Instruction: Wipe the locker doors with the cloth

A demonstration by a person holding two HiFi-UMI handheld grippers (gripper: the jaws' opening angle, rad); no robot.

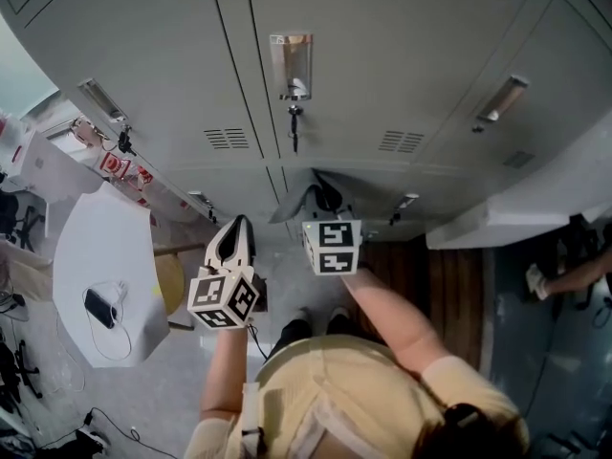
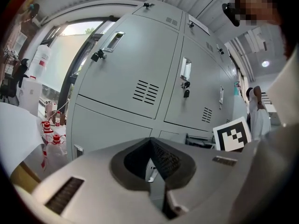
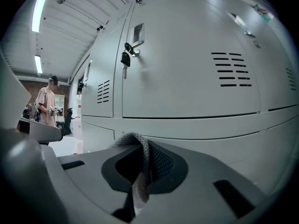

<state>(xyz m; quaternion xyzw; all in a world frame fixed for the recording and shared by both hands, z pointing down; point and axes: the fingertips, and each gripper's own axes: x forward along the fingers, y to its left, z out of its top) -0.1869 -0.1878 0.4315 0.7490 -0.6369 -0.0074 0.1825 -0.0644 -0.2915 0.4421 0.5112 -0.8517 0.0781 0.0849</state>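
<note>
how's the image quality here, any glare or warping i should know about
Head view: fisheye bends the locker doors into arcs, lighting even. Left gripper view: the window at left is blown out, corners dark. Right gripper view: a ceiling strip light flares; the cloth in the right gripper looks slightly soft.

Steep head view, two close gripper views, all toward lockers (image 1: pixel 382 65)

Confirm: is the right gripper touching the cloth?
Touching. In the right gripper view, the right gripper has its jaws shut on the grey cloth, with a fold of it sticking up past their tips.
</note>
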